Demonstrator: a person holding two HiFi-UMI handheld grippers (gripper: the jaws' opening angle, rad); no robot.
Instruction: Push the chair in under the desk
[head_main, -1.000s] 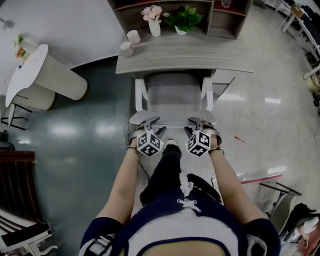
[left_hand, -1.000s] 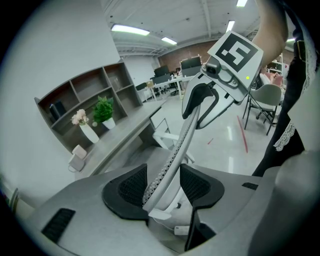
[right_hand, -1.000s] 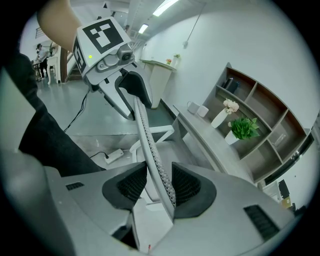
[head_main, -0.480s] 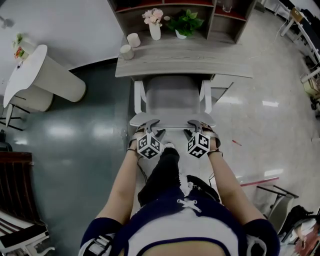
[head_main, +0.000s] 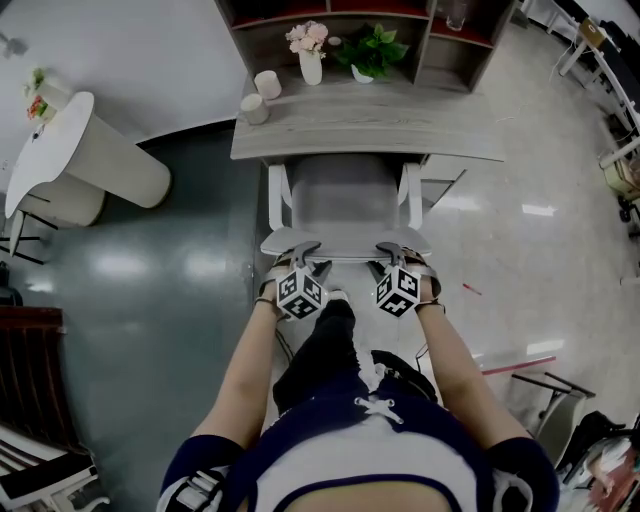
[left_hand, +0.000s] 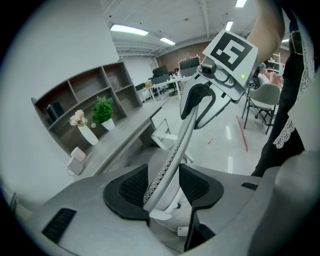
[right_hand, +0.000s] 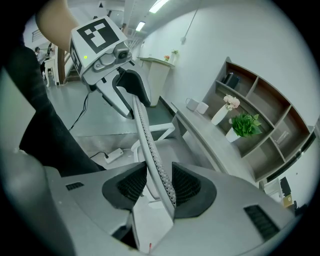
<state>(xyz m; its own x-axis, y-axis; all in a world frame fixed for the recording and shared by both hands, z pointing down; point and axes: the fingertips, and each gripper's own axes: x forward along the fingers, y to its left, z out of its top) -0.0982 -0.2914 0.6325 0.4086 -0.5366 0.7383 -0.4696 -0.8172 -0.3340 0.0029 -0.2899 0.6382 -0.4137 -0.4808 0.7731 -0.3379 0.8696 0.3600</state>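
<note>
The left claw is clamping the top rim of the chair backrest, toward its left end. In the left gripper view the left claw is standing fairly wide, with the rim's perforated edge filling the gap and lying against both dark ribbed pads. The right claw is doing the same toward the rim's right end. In the right gripper view the right claw is showing the rim running up between its pads and pressing on them, so both claws are holding the chair and nothing else. Each view is also catching the other claw's marker cube farther along the same rim.

The chair is sitting at the middle of the near edge of the surface, its grey seat partly tucked beneath that edge. Its white frame arms are running in under the edge, and the backrest is standing clear on the person's side.

Along the far edge of the surface, beneath the shelf unit, a white vase of pink flowers and a potted green plant are standing side by side. Two pale cups are sitting near the far left corner.
</note>
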